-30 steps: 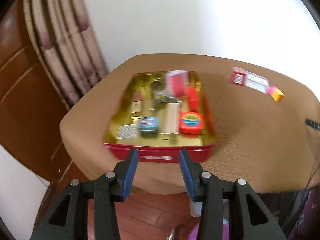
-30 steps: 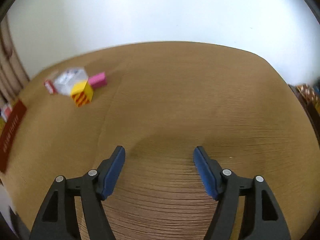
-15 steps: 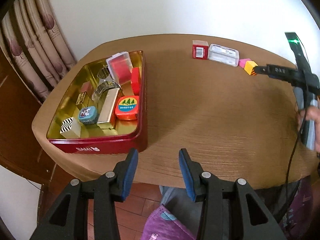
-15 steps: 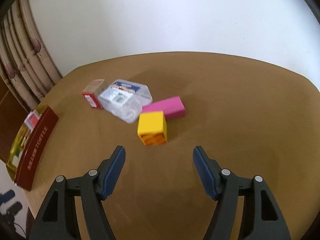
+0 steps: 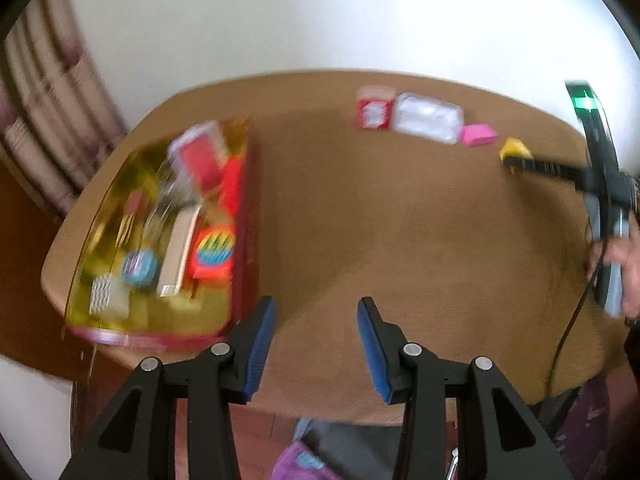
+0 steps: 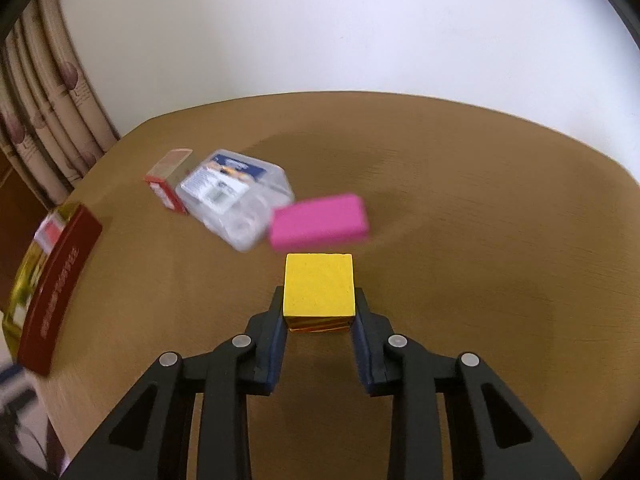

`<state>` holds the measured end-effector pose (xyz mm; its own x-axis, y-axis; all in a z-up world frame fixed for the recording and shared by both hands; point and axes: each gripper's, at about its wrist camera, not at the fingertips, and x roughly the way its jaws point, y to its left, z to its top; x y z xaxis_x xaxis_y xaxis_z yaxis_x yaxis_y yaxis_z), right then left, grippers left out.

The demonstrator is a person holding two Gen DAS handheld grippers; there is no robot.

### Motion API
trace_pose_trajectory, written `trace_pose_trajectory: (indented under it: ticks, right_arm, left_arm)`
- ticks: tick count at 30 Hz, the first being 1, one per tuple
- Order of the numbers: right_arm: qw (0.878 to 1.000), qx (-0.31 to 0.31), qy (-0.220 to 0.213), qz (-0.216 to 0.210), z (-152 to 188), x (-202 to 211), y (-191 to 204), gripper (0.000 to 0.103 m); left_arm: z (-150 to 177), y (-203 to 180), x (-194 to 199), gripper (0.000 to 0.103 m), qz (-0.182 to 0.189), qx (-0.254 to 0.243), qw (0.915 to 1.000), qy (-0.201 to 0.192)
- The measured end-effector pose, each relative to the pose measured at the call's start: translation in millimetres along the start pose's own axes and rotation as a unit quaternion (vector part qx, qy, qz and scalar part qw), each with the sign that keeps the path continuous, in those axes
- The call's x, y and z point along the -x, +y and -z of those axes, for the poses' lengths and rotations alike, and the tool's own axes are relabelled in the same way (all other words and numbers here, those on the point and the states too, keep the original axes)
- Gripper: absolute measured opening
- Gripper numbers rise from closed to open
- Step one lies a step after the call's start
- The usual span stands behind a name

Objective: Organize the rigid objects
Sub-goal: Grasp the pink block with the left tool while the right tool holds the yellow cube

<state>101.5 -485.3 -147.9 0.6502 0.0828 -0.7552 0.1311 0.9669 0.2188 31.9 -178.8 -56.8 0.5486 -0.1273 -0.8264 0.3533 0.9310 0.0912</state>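
My right gripper (image 6: pixel 319 314) is shut on a yellow cube (image 6: pixel 319 285) with a striped orange side, on the brown table. Just beyond it lie a pink block (image 6: pixel 320 221), a clear plastic case (image 6: pixel 234 197) and a small red box (image 6: pixel 168 185). My left gripper (image 5: pixel 316 334) is open and empty over the table's near edge. In the left wrist view the red tin tray (image 5: pixel 243 240) with a gold inside holds several small items at the left, and the right gripper (image 5: pixel 520 160) shows at the far right on the yellow cube (image 5: pixel 514 147).
The tray's red wall (image 6: pixel 60 284) stands at the left in the right wrist view. Curtains (image 6: pixel 44 120) hang behind the table's left end. A white wall is behind. The person's hand (image 5: pixel 624 264) and a cable are at the right edge.
My right gripper moved forward and closed on the yellow cube. My left gripper shifted a little forward over the table edge and stayed open.
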Motion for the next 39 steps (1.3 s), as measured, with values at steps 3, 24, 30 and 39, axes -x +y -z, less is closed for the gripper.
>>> trace_pose_trajectory:
  ticks: [3, 24, 30, 39]
  right_arm:
    - [0.997, 0.029, -0.002, 0.075, 30.7, 23.5, -28.6, 0.027]
    - [0.995, -0.089, -0.029, 0.041, 69.5, 69.2, -130.4, 0.027]
    - [0.995, -0.096, -0.029, 0.025, 70.5, 70.6, -134.5, 0.027]
    - [0.994, -0.099, -0.026, 0.022, 73.1, 75.8, -139.3, 0.028]
  left_arm:
    - [-23.4, -21.8, 7.5, 0.043, 0.060, -0.040, 0.9971, -0.023]
    - [-181.6, -223.8, -101.5, 0.045, 0.158, -0.427, 0.8900, 0.033]
    - [-192.0, -225.2, -137.1, 0.045, 0.124, -0.453, 0.8799, 0.070]
    - [-204.3, -210.3, -174.8, 0.044, 0.171, -0.401, 0.8916, 0.122]
